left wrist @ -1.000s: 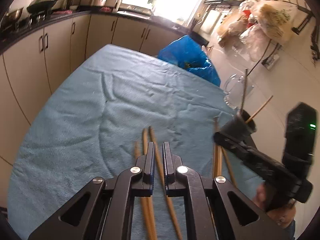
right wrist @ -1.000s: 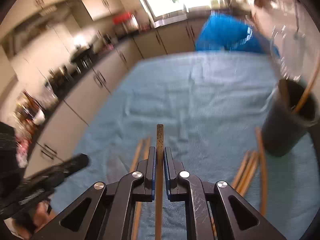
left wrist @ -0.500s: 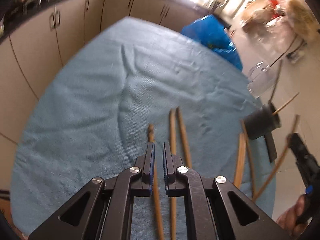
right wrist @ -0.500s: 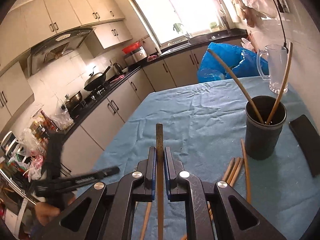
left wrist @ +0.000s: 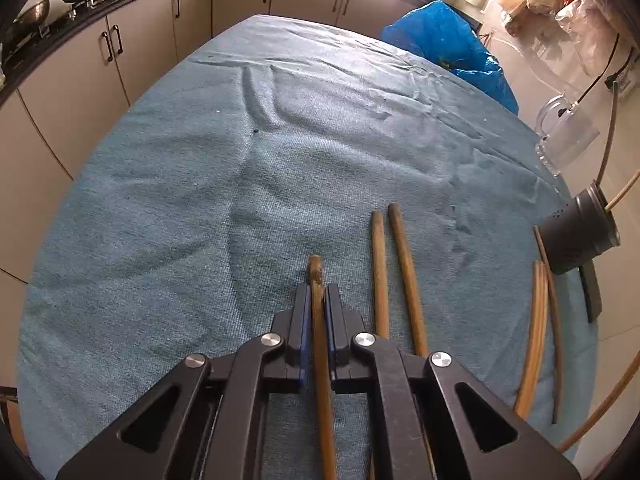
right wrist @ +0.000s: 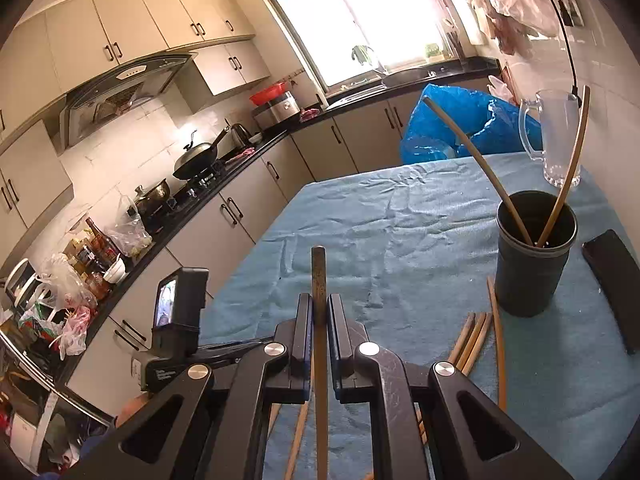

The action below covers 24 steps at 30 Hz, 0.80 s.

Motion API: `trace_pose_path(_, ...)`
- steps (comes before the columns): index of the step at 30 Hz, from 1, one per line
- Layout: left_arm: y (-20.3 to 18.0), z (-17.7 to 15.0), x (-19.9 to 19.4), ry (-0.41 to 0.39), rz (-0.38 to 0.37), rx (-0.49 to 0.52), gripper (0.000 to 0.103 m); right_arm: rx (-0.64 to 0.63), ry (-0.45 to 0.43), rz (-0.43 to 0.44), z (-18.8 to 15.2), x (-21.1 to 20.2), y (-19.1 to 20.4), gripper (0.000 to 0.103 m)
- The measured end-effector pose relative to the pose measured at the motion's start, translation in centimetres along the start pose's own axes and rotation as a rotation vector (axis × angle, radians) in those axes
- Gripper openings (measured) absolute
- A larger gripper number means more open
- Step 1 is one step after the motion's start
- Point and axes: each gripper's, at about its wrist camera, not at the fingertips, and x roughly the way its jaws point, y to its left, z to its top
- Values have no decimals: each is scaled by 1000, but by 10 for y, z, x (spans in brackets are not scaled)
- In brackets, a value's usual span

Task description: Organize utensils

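Right tongs (right wrist: 319, 312) were clamped on a chopstick (right wrist: 319, 276) running along their fingers, the dark holder (right wrist: 532, 264) up ahead to their right, nearer them than the left tongs (left wrist: 318, 300), clamped on another stick (left wrist: 316, 276) low over the bench (left wrist: 200, 200).

Two chopsticks (right wrist: 560, 168) stand in the holder (right wrist: 532, 264), loose chopsticks (right wrist: 474, 338) just left of it, jug (right wrist: 556, 136) behind
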Motion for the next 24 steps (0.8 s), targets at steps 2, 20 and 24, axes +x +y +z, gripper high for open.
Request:
trace_pose_path(2,5,-1,-9,-12,-39,-16,6,-8,-3,1,0,-3,3,8)
trace_pose_path(20,-20,-17,-159,-381,-155,58,6,-60,-132,-11,3,-45,29,8)
trace_pose_path(24,-23,-18,-166,-396,-160,60,6,-57,-145,-14,4,-51,27,8)
